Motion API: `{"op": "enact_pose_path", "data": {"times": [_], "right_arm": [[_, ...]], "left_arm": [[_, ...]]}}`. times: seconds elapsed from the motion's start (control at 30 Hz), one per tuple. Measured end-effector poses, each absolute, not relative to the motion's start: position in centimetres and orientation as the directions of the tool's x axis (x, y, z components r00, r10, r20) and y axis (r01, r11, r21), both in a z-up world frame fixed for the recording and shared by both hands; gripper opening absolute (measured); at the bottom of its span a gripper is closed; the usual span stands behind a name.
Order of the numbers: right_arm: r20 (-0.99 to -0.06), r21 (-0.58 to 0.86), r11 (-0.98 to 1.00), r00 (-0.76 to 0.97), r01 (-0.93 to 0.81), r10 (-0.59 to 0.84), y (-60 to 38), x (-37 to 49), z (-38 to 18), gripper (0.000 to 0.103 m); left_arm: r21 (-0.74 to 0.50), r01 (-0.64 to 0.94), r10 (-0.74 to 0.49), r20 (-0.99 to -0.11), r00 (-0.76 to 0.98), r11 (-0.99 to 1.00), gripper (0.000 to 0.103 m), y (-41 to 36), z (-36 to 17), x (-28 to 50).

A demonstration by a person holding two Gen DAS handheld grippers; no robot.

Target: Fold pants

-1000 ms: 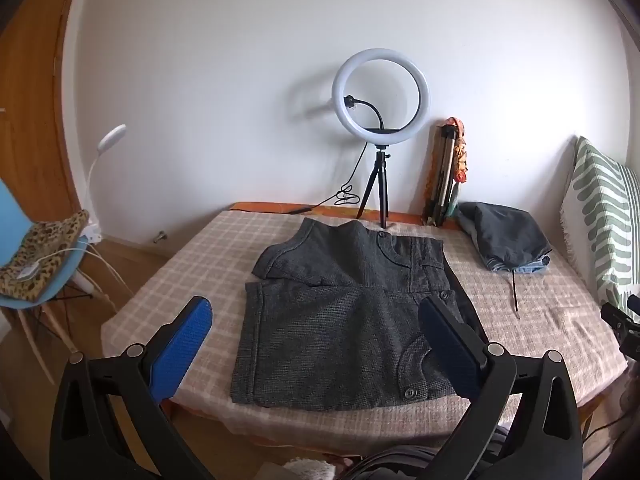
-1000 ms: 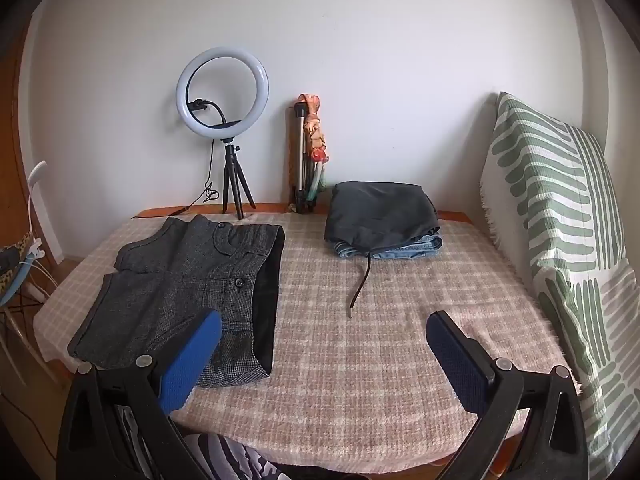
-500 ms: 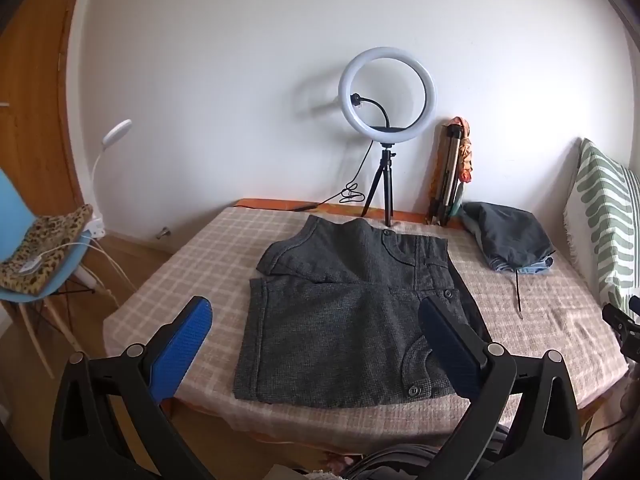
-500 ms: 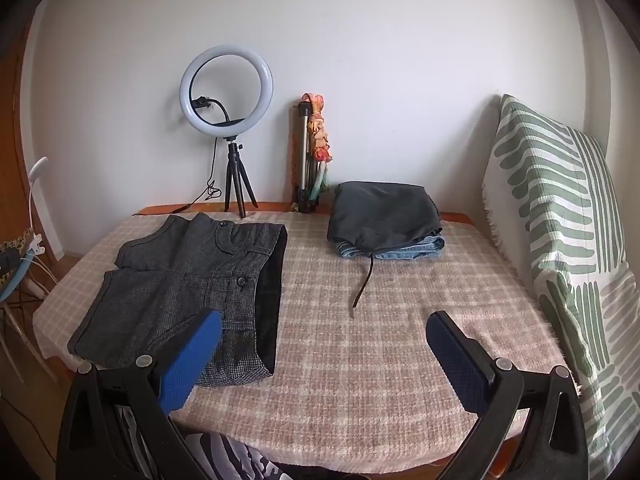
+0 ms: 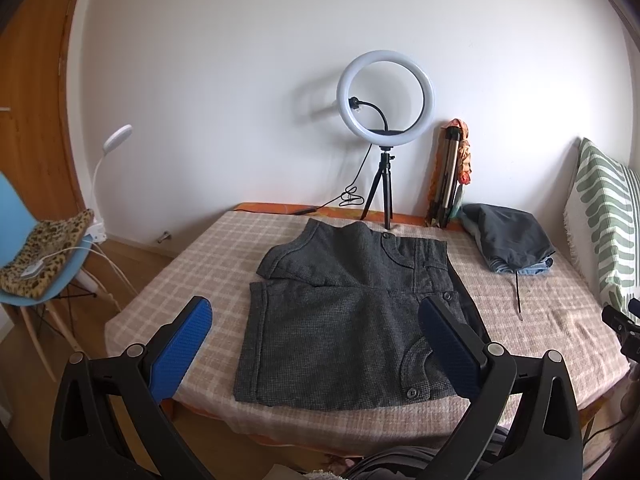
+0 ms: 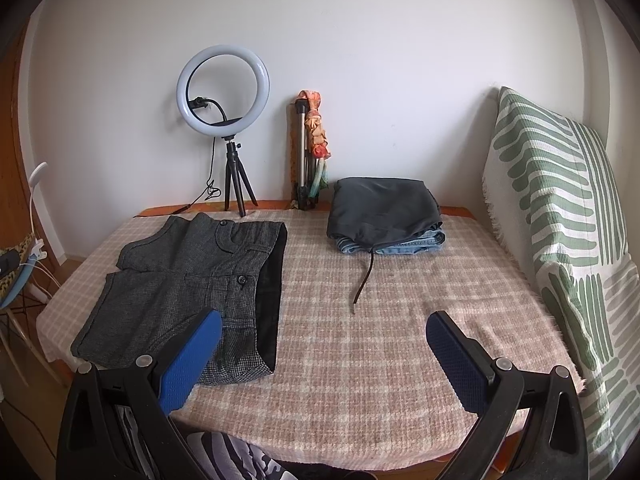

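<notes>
Dark grey shorts [image 5: 352, 312] lie flat on the checked table [image 5: 224, 248], waistband to the right, legs to the left. They also show at the left in the right wrist view [image 6: 188, 280]. My left gripper [image 5: 316, 344] is open and empty, held above the table's near edge in front of the shorts. My right gripper [image 6: 324, 356] is open and empty, near the front edge, to the right of the shorts' waistband.
A stack of folded clothes [image 6: 384, 216] with a loose drawstring lies at the back right. A ring light on a tripod [image 6: 224, 92] and a folded tripod [image 6: 308, 152] stand by the wall. A striped cushion [image 6: 560, 208] is at the right, a blue chair [image 5: 36, 264] at the left.
Both views have shifted slightly; the left gripper has drifted a little. The shorts have not moved and both grippers stay open.
</notes>
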State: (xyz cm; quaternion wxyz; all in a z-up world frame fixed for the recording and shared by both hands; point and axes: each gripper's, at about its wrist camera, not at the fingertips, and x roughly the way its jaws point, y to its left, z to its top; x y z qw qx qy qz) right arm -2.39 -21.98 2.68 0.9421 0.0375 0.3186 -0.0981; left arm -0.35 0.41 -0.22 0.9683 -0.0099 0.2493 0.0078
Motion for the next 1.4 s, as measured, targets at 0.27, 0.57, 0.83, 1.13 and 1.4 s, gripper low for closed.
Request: {"op": "enact_pose_path", "data": {"times": [0.27, 0.57, 0.83, 1.13, 1.4], "right_arm": [[-0.617, 0.009, 0.978, 0.771, 0.209, -0.159, -21.93, -2.33, 2.31, 0.103], [-0.625, 0.006, 0.979, 0.765, 0.205, -0.157, -21.68, -1.8, 2.21, 0.103], [-0.631, 0.011, 0.978, 0.76, 0.207, -0.154, -21.88, -1.74, 2.2, 0.103], [-0.633, 0.013, 0.978, 0.759, 0.207, -0.152, -21.94, -1.86, 2.15, 0.103], [-0.635, 0.013, 0.978, 0.757, 0.206, -0.151, -21.97, -1.78, 1.95, 0.103]], "left_arm": [[-0.014, -0.023, 0.013, -0.489, 0.872, 1.0, 0.103, 0.55, -0.44, -0.15], [-0.017, -0.025, 0.014, -0.491, 0.871, 1.0, 0.103, 0.82, -0.66, 0.09], [-0.013, -0.029, 0.019, -0.49, 0.872, 0.999, 0.103, 0.88, -0.73, 0.15], [-0.008, -0.032, 0.024, -0.492, 0.87, 0.999, 0.103, 0.94, -0.99, 0.2], [-0.006, -0.035, 0.028, -0.491, 0.871, 0.999, 0.103, 1.01, -1.09, 0.26]]}}
